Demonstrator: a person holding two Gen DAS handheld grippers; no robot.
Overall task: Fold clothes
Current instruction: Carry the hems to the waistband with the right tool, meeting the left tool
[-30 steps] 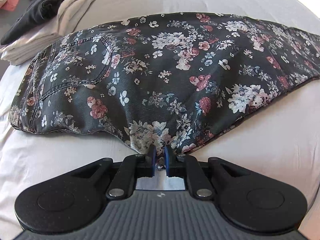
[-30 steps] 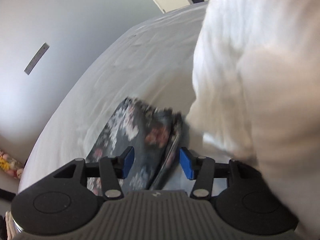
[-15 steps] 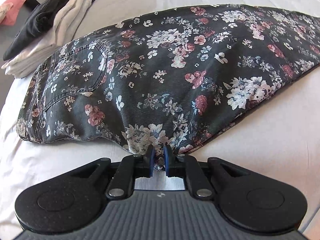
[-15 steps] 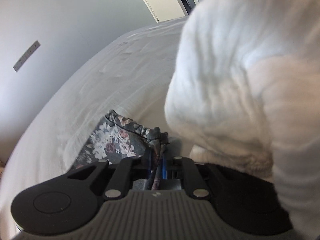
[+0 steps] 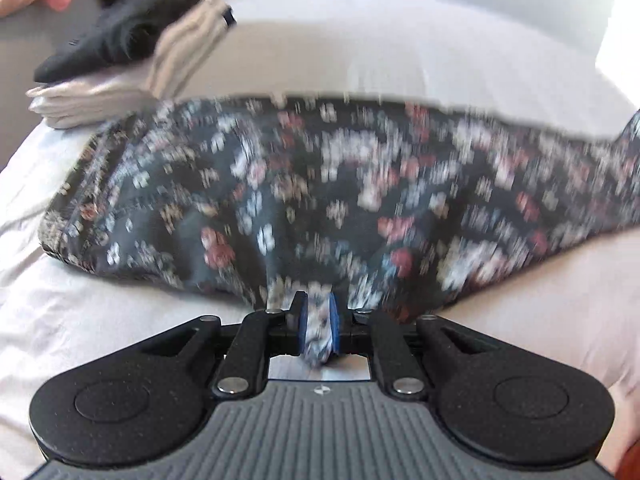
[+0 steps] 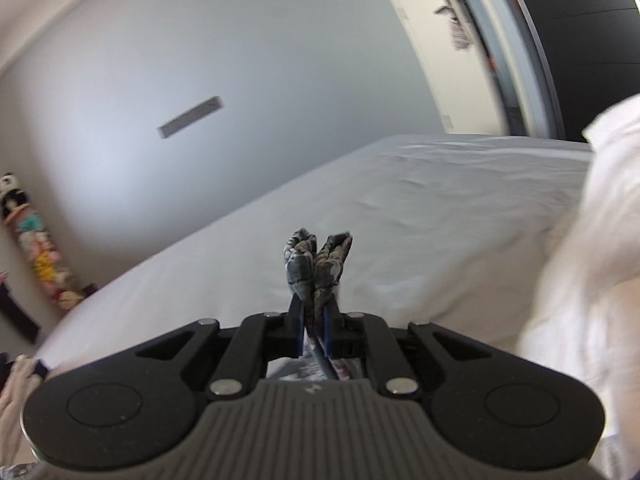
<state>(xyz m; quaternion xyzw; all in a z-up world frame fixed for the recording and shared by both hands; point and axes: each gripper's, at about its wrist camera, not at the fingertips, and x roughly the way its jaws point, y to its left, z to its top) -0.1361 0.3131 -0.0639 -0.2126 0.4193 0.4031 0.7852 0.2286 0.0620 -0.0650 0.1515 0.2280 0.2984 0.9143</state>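
Dark floral jeans [image 5: 320, 184] lie across the white bed [image 5: 100, 320], blurred by motion. My left gripper [image 5: 318, 320] is shut on the near edge of the jeans and holds a pinch of fabric between its blue pads. My right gripper [image 6: 314, 328] is shut on another part of the floral jeans [image 6: 316, 264]; two bunched layers stick up past its fingertips, lifted above the bed [image 6: 400, 208].
A stack of folded clothes, white below [image 5: 92, 96] and black on top [image 5: 120, 40], sits at the bed's far left. A white fluffy sleeve [image 6: 592, 260] fills the right edge of the right wrist view. Soft toys [image 6: 36, 252] line the wall at left.
Right gripper closed on the jeans' end and lifted it, its view tilting up toward the wall. Left gripper kept its grip and rose, pulling the fabric up; the jeans are moving.
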